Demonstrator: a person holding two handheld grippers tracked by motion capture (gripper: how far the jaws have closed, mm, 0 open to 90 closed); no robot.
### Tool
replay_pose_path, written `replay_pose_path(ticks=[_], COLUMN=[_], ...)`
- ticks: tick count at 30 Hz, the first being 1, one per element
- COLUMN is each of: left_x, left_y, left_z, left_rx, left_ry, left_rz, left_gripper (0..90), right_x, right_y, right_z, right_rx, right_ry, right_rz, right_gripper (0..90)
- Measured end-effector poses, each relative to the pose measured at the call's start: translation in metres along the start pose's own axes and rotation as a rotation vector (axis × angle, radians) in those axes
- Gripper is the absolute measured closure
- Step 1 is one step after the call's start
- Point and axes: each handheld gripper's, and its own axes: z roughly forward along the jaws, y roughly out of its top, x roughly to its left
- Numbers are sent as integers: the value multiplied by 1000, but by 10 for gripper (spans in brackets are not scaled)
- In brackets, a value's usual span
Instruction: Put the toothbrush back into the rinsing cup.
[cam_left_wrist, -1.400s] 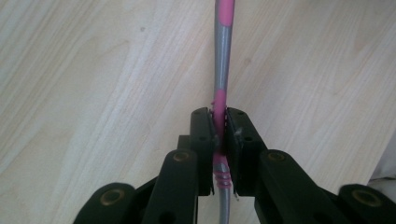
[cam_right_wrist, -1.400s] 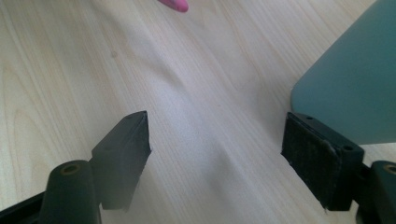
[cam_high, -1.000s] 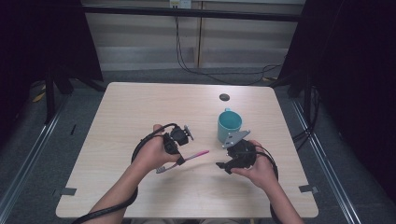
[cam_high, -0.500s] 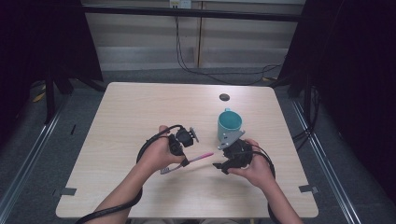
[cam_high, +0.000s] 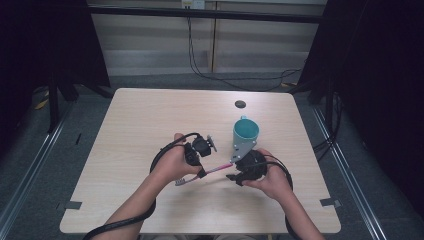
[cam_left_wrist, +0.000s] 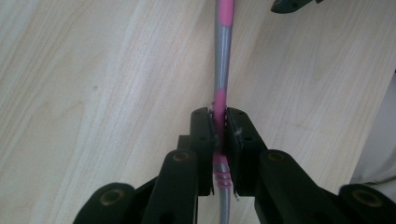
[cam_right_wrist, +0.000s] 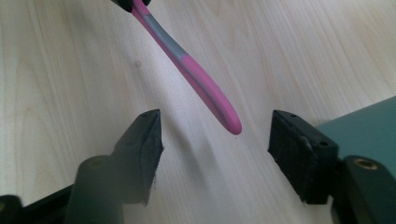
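A pink and grey toothbrush hangs just above the table between the two hands. My left gripper is shut on its neck, pads clamped on the pink part, and the handle runs away from it. The handle's rounded pink end lies between the jaws of my right gripper, with a gap on each side. Those jaws have just been closing and stand open. A teal mug stands upright just behind the right gripper.
The light wooden table has a small dark disc near its far edge. The mug's wall sits close to the right jaw. Dark floor and rails surround the table.
The left hand has carried the toothbrush to the right and the right hand has come to meet it. The handle's end now lies between the right jaws, which stand narrower.
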Motion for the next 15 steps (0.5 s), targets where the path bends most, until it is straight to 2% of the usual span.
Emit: replay_pose_path(ticks=[1, 3, 6, 7, 9, 15], left_x=[0, -1, -1, -2, -3, -4], left_y=[1, 3, 4, 5, 6, 8], left_z=[0, 1, 2, 2, 2, 0], left_rx=[1, 3, 9, 5, -1, -12], left_ry=[0, 1, -9, -3, -8, -18], left_rz=[-2, 0, 10, 13, 8, 10], left_gripper=[819, 819, 819, 819, 819, 818], right_x=[0, 2, 3, 4, 4, 6], right_y=[1, 2, 3, 3, 3, 2], right_z=[0, 1, 2, 2, 3, 7], right_rx=[3, 7, 11, 14, 20, 33], right_ry=[-10, 0, 0, 12, 16, 11], right_rz=[-16, -43, -51, -64, -78, -83], right_gripper=[377, 406, 417, 452, 462, 480])
